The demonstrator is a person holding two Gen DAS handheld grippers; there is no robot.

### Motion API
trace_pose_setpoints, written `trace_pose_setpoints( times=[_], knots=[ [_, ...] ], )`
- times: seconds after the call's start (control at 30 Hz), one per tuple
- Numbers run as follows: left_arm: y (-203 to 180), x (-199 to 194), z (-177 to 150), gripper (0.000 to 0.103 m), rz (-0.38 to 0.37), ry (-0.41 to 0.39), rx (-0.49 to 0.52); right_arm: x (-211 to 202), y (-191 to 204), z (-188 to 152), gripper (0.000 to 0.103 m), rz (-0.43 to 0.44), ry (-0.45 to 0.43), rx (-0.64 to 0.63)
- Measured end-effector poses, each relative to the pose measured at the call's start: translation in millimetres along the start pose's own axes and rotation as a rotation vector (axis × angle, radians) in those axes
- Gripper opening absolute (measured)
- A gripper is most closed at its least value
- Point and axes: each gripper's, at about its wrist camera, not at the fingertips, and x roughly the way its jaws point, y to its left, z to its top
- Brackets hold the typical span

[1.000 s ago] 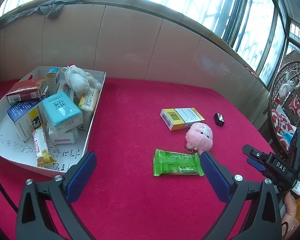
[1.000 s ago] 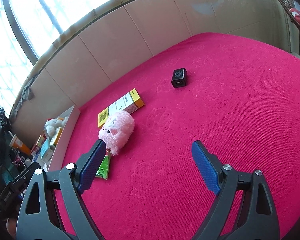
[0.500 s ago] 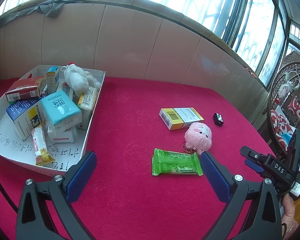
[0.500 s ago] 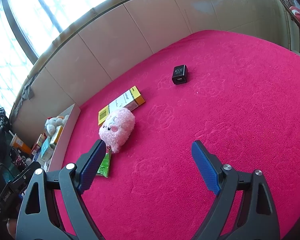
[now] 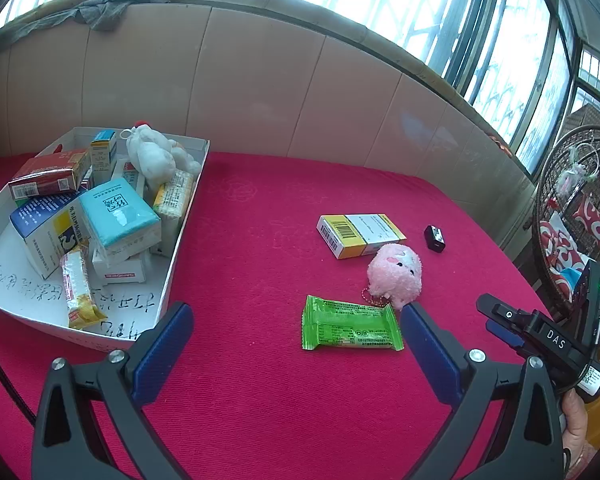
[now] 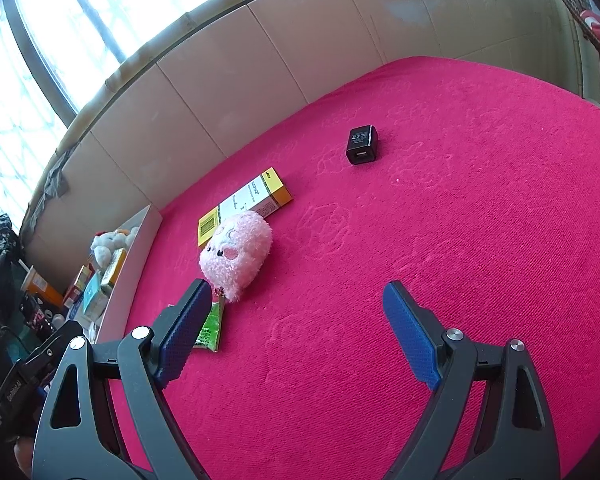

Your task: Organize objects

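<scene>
Both grippers wide open & empty over the red cloth, loose items ahead of them.

L gripper [image 5: 296,328]: jaws spread wide, nothing between the pads; green snack pack [image 5: 351,324] lies flat just inside the right-hand finger, near its tip, not touching as far as I can tell. Pink plush [image 5: 395,274] sits just beyond that pack, its bead chain at the pack's top corner; yellow/white box [image 5: 360,235] just behind the plush, small black charger [image 5: 435,238] a bit further right. White tray [image 5: 180,236] w/ boxes, snack bars & a white plush is off to the left, beside the left-hand finger. R gripper [image 6: 298,312]: jaws also spread wide, only bare cloth [image 6: 480,220] between them; plush close by the left-hand fingertip, charger well ahead, roughly midway between the fingers.
</scene>
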Motion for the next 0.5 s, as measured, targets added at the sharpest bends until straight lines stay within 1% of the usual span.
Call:
trace_pose_setpoints(
  times=[0.37, 0.5],
  knots=[
    [0.1, 0.6, 0.0, 0.103, -0.001, 0.004, -0.001, 1.3, 0.1, 0.0, 0.088, 0.000, 0.004, 0.001],
    [1.4, 5.1, -2.0, 0.103, -0.003, 0.019, -0.001, 4.4, 0.9, 2.2, 0.088, -0.006, 0.010, -0.009]
  ],
)
